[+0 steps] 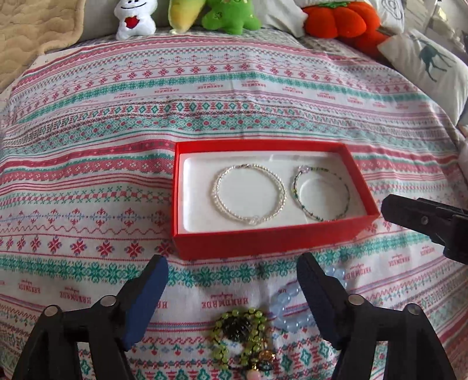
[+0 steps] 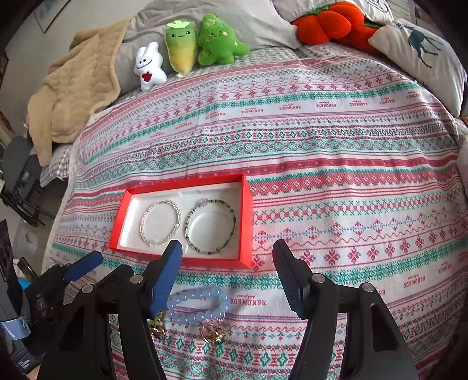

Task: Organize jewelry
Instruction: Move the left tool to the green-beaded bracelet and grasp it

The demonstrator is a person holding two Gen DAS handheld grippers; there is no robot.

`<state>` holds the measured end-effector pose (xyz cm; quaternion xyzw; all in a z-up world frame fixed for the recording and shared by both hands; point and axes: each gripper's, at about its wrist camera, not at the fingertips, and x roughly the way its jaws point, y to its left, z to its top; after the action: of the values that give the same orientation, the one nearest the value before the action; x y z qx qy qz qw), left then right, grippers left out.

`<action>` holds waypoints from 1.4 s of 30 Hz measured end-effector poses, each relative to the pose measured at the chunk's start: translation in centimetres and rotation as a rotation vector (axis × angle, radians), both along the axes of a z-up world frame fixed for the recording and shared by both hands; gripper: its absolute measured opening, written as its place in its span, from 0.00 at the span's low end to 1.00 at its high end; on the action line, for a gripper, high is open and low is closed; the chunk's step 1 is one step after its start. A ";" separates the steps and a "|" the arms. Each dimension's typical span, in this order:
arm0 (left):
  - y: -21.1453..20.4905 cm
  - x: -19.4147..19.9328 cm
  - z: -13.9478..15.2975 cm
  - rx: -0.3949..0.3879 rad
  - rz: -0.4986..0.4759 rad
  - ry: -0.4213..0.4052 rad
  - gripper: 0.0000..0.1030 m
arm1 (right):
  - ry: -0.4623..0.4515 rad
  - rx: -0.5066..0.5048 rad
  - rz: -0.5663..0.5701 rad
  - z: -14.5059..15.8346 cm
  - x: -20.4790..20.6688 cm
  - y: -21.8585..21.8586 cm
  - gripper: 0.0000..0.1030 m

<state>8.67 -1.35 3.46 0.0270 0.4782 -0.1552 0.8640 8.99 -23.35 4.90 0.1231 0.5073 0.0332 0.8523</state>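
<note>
Bracelets (image 1: 248,194) inside red box (image 1: 263,242); both grippers (image 1: 234,286) apart, empty.

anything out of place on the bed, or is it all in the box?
Not all. Two bracelets lie flat in the red box: a pearl bracelet and a green beaded bracelet. In front of the box, a pale blue bead bracelet and a tangled green bead piece lie bunched on the blanket.

A patterned bedspread (image 2: 321,146) covers the bed. At its far edge sit a white plush (image 2: 149,68), a yellow carrot plush (image 2: 180,48) and a green tree plush (image 2: 219,41) side by side; an orange pumpkin plush (image 2: 330,22) and deer pillow (image 2: 421,49) lie right of them, a tan blanket (image 2: 76,93) left
</note>
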 end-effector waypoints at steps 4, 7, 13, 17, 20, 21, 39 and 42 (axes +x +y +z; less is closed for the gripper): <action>0.5 -1.0 -0.2 0.049 0.030 0.020 0.84 | 0.035 -0.018 -0.003 -0.1 -1.5 -0.3 0.65; 1.1 -1.5 -0.7 0.063 0.056 0.065 0.87 | 0.047 -0.038 -0.002 -0.1 -2.7 -0.5 0.66; 2.5 -2.2 -1.8 0.074 0.113 0.144 0.88 | 0.079 -0.059 0.012 -0.2 -4.6 -0.4 0.69; 3.1 -2.4 -2.5 0.044 0.131 0.197 0.88 | 0.112 -0.039 0.018 -0.7 -5.4 -0.4 0.70; 3.2 -2.7 -2.7 0.008 0.126 0.218 0.88 | 0.127 -0.054 0.024 -1.0 -5.9 -0.2 0.70; 3.3 -2.7 -2.7 -0.010 0.126 0.219 0.88 | 0.132 -0.060 0.027 -1.1 -5.9 0.0 0.70; 3.4 -1.8 -6.2 -0.118 0.140 0.333 0.24 | 0.203 -0.019 0.012 -3.2 -4.7 0.0 0.71; 2.9 -1.5 -6.4 -0.114 0.137 0.329 0.22 | 0.208 -0.015 0.010 -3.5 -4.6 0.1 0.71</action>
<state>7.20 1.51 -2.93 -0.0803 0.6042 -0.1251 0.7828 4.43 -23.28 1.38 0.1169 0.5941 0.0206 0.7956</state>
